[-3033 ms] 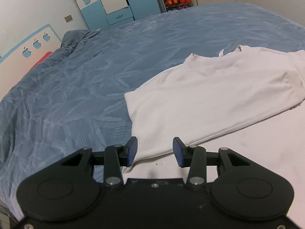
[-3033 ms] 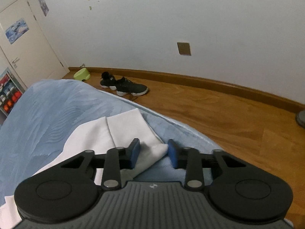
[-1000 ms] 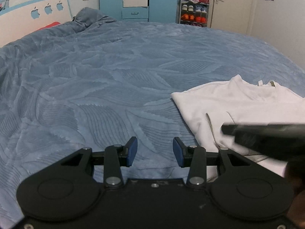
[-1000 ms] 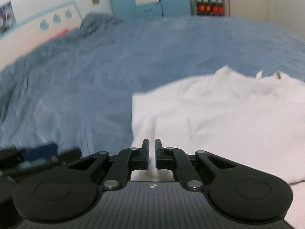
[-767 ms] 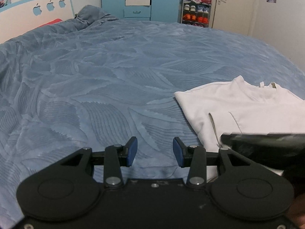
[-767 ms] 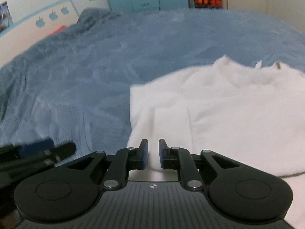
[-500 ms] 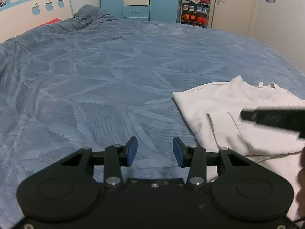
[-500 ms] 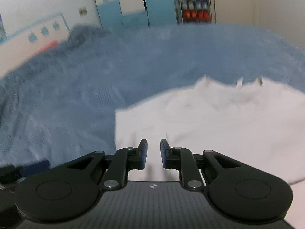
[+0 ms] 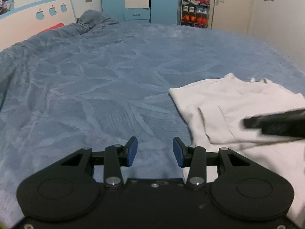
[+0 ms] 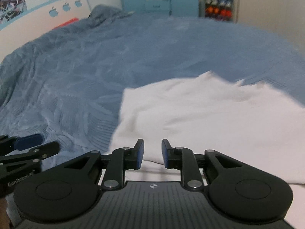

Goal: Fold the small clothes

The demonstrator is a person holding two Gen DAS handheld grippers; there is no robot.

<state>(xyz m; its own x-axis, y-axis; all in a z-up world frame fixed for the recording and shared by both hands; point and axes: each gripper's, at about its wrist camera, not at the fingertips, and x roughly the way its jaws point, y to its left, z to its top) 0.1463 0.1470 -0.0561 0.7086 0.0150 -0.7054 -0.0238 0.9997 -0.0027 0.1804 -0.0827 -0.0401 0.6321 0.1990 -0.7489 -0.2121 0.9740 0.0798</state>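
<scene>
The white shirt lies partly folded on the blue bed, soft and limp, best pinched at a hem corner, with the left gripper wide and empty beside it and the right gripper narrowly parted, empty, above it.

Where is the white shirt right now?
The white shirt lies on the blue bedspread, right of the open left gripper and directly ahead of the right gripper.

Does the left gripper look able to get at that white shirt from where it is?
Probably yes. The left gripper is open over the blue bedspread, and the white shirt lies just to its right with nothing between them.
</scene>
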